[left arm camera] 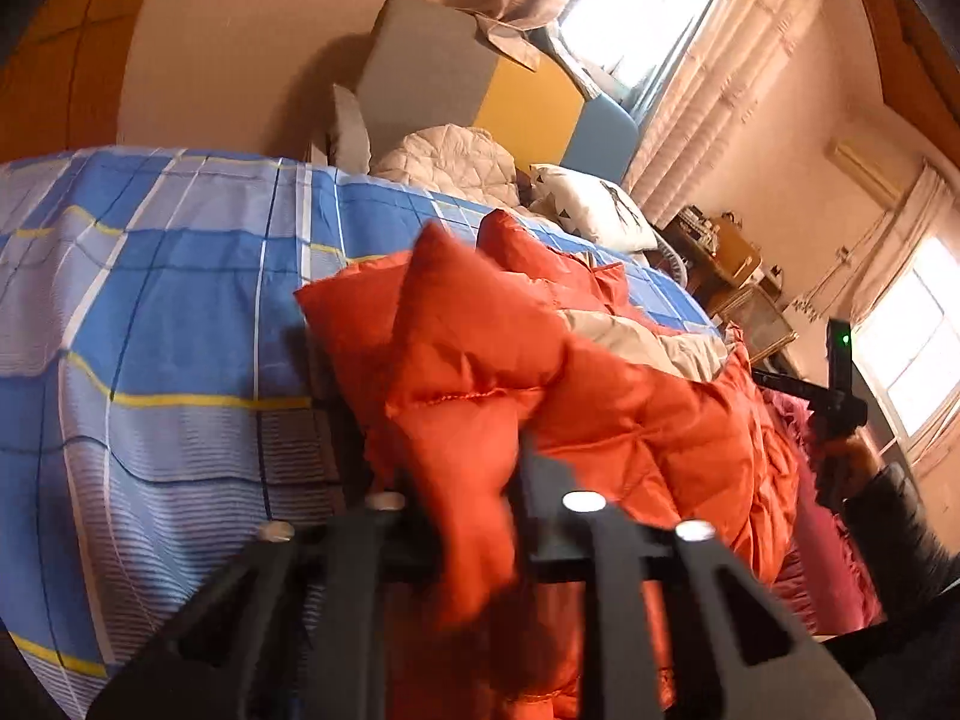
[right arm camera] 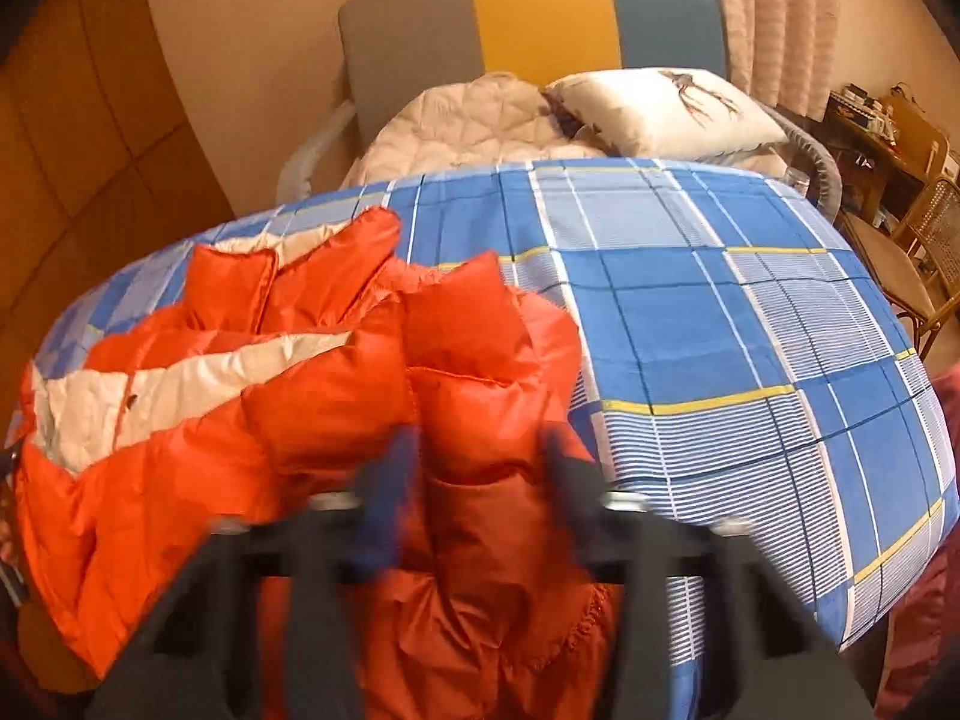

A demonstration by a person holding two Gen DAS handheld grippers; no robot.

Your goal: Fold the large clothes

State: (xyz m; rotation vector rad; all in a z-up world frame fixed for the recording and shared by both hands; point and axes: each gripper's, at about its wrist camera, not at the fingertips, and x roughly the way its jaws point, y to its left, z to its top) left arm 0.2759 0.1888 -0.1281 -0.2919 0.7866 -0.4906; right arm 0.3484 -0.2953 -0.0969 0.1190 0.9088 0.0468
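Orange puffer jacket (right arm camera: 312,396) pinched by left gripper (left arm camera: 456,480) and right gripper (right arm camera: 480,468) fingers; no legible labels

Blue plaid bedsheet (right arm camera: 720,324); white pillow (right arm camera: 666,111) beside beige quilt (right arm camera: 468,126); tricolour headboard (right arm camera: 540,24).

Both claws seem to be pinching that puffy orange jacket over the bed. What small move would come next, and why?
Probably lower it onto the blue plaid sheet and draw the grippers apart. The orange jacket hangs bunched between left gripper and right gripper, its pale lining showing, so it likely needs spreading flat before any fold.
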